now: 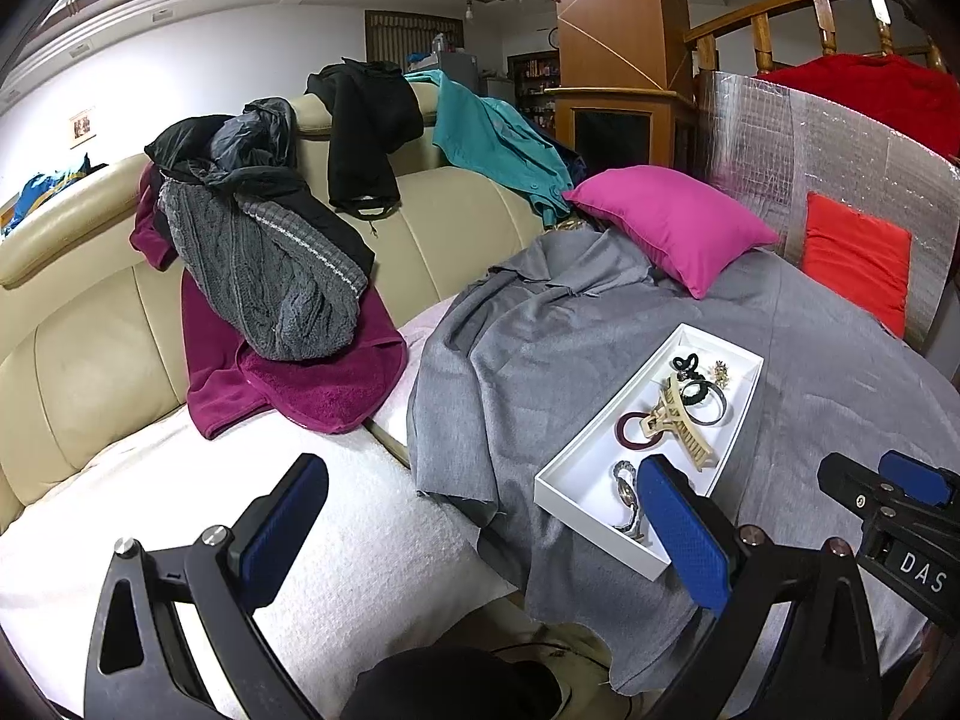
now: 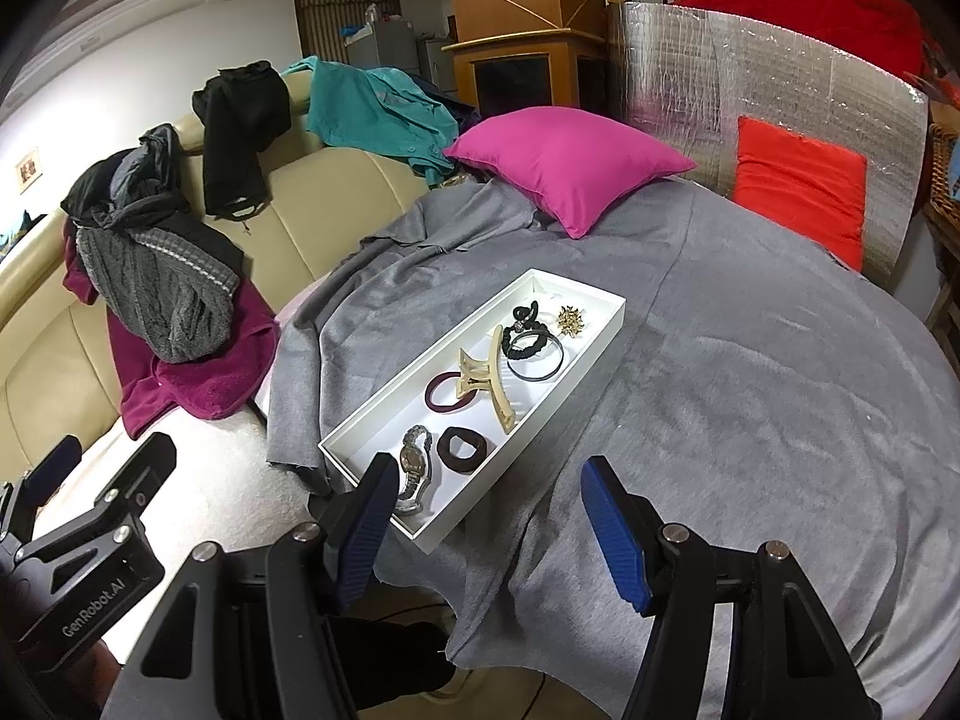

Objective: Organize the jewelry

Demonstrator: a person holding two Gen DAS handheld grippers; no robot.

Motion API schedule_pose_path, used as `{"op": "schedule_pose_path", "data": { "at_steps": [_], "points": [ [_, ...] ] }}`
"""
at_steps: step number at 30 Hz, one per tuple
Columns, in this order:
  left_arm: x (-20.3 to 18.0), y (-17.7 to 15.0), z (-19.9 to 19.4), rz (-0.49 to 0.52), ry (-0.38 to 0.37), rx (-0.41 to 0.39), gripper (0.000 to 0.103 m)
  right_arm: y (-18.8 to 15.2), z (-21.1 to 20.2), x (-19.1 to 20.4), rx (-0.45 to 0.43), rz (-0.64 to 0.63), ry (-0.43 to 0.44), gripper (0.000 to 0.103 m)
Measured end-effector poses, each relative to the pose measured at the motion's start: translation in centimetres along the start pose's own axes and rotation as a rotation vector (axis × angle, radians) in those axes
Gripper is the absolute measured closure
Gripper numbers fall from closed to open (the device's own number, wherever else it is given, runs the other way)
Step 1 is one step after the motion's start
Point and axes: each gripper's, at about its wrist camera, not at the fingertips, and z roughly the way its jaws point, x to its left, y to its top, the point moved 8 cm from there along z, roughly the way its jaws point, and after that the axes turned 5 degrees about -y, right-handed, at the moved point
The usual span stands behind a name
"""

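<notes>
At the far left we see a cream sofa [image 2: 336, 204] draped with clothes: a grey knit sweater [image 2: 162, 300] on a magenta towel [image 2: 198, 384], one black garment [image 2: 240, 120] and one teal shirt [image 2: 372, 108] hung over the backrest. Low in the right wrist view our left gripper [image 2: 90, 480] hangs over the white padded seat, its blue pads set wide with nothing between them. Next comes a grey cloth [image 2: 720, 390] spread across the surface, and on it lies the one white tray [image 2: 606, 330], long and narrow, running diagonally away from us. Inside it we count one silver wristwatch [image 2: 414, 468] at the near end, one dark brown scrunchie [image 2: 465, 450] just beside it, one maroon hair tie [image 2: 447, 393], one beige claw clip [image 2: 489, 378] overlapping that tie, one black scrunchie [image 2: 528, 339] lying on one metal bangle [image 2: 537, 363], one small black clip [image 2: 525, 312] and one gold brooch [image 2: 570, 321] at the far end. Our right gripper [image 2: 486, 540] hovers over the near corner of the tray, its jaws apart and empty, the left pad hiding part of the tray's near rim. Behind the tray rest one pink pillow [image 2: 570, 162] and, further right, one red cushion [image 2: 798, 186] leaning on a silver foil panel [image 2: 690, 72].
</notes>
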Motion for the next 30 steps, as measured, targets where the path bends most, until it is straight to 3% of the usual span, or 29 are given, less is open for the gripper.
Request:
{"op": "schedule_pose_path", "data": {
  "at_steps": [30],
  "points": [
    [0.83, -0.07, -0.36, -0.010, 0.008, -0.006, 0.001, -0.24, -0.59, 0.53, -0.003, 0.007, 0.013, 0.036]
  ]
}}
